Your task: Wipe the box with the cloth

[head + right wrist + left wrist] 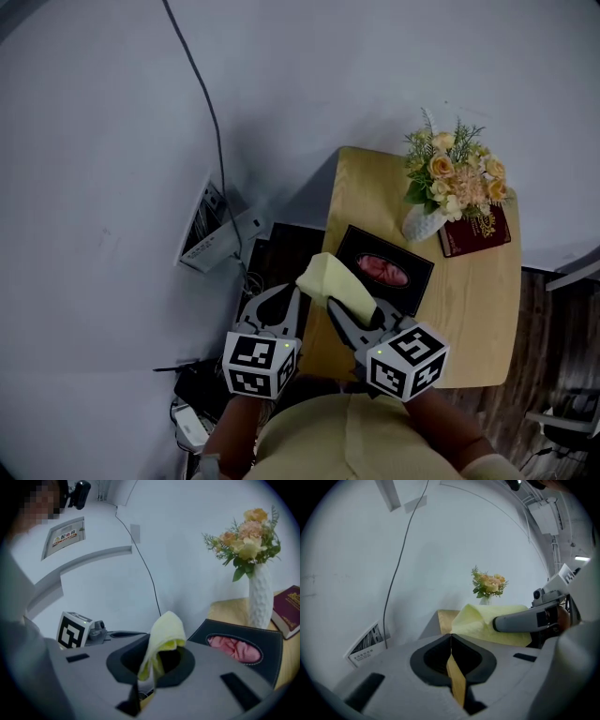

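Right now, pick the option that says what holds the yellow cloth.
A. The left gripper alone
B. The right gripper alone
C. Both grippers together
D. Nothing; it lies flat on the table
B: in the right gripper view the right gripper is shut on the yellow cloth, while the left gripper is shut with no cloth in it.

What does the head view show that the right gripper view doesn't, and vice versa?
Head view only: the whole table, a white labelled unit by the wall, the marker cube on the right gripper. Right gripper view only: a wall sign, and the right gripper's jaws shut on the cloth. Both: yellow cloth, black box with pink tissue, flower vase, red book, left gripper.
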Motion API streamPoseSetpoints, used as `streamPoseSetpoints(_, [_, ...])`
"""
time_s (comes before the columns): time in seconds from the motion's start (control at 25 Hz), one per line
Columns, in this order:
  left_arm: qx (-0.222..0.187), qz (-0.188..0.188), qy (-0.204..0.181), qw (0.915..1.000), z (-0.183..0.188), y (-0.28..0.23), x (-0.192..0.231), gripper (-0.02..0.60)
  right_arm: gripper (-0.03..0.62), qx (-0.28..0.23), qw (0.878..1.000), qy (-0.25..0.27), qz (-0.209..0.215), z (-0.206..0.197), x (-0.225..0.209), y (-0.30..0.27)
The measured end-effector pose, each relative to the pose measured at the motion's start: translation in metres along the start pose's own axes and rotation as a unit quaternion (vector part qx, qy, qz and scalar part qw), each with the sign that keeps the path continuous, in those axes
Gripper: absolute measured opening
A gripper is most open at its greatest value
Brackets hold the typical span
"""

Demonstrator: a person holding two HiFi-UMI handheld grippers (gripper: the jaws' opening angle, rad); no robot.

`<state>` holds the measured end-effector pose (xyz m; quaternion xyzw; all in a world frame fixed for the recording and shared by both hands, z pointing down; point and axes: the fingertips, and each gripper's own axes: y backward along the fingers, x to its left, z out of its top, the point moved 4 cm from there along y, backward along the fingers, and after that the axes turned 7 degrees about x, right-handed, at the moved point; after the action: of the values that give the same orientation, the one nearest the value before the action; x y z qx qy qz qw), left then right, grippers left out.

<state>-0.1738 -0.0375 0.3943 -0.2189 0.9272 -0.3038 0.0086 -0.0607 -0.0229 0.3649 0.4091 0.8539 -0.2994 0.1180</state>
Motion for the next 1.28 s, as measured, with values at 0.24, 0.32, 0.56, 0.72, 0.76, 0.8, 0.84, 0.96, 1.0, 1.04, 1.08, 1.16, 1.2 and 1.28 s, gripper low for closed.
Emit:
streamPoseSetpoints(0.24, [0.015,0.002,0.017,0.9997,-0.019,0.007,0.006,0.021,0.035,0.034,0.999,-0.001,0.004,-0.023,0.003,-0.023])
streamPoseSetpoints(0.32, [0.018,0.001,0.017,0.9997,-0.023,0.006,0.006,0.021,0.037,0.044,0.999,0.0,-0.003,-0.032,-0.001,-0.027])
streamPoseSetpoints(0.56, [0.033,-0.013,0.011,0.9993,-0.032,-0.006,-0.001,0.021,0.036,0.077,0.997,-0.007,-0.028,-0.062,-0.02,-0.034])
streamPoseSetpoints(0.72, [0.047,-0.025,0.006,0.9986,-0.038,-0.017,-0.008,0.021,0.037,0.082,0.996,-0.019,-0.043,-0.07,-0.03,-0.031])
streamPoseSetpoints(0.76, [0.05,-0.029,0.004,0.9983,-0.038,-0.019,-0.011,0.021,0.035,0.082,0.995,-0.022,-0.045,-0.07,-0.031,-0.029])
streamPoseSetpoints(0.8, [0.052,-0.032,0.001,0.9981,-0.038,-0.022,-0.013,0.021,0.037,0.081,0.995,-0.024,-0.047,-0.071,-0.033,-0.027])
streamPoseSetpoints(0.84, [0.054,-0.035,-0.003,0.9979,-0.038,-0.024,-0.016,0.021,0.036,0.08,0.995,-0.026,-0.049,-0.072,-0.034,-0.025])
streamPoseSetpoints(0.96, [0.061,-0.047,-0.012,0.997,-0.038,-0.031,-0.024,0.021,0.036,0.082,0.994,-0.03,-0.06,-0.077,-0.039,-0.019])
streamPoseSetpoints(1.0, [0.064,-0.051,-0.015,0.9966,-0.038,-0.033,-0.027,0.021,0.036,0.083,0.994,-0.033,-0.064,-0.08,-0.041,-0.017])
streamPoseSetpoints(1.04, [0.066,-0.055,-0.019,0.9961,-0.038,-0.036,-0.03,0.021,0.035,0.083,0.994,-0.037,-0.068,-0.082,-0.044,-0.015])
streamPoseSetpoints(1.08, [0.068,-0.059,-0.022,0.9957,-0.038,-0.038,-0.033,0.021,0.035,0.083,0.993,-0.041,-0.072,-0.085,-0.046,-0.012])
streamPoseSetpoints(1.16, [0.073,-0.066,-0.028,0.9947,-0.039,-0.043,-0.038,0.021,0.036,0.082,0.992,-0.049,-0.08,-0.089,-0.051,-0.008])
streamPoseSetpoints(1.2, [0.076,-0.07,-0.031,0.9942,-0.04,-0.045,-0.041,0.021,0.036,0.081,0.992,-0.054,-0.084,-0.091,-0.054,-0.005])
streamPoseSetpoints(1.28, [0.082,-0.079,-0.036,0.9928,-0.042,-0.05,-0.046,0.021,0.036,0.078,0.99,-0.064,-0.094,-0.094,-0.059,0.0])
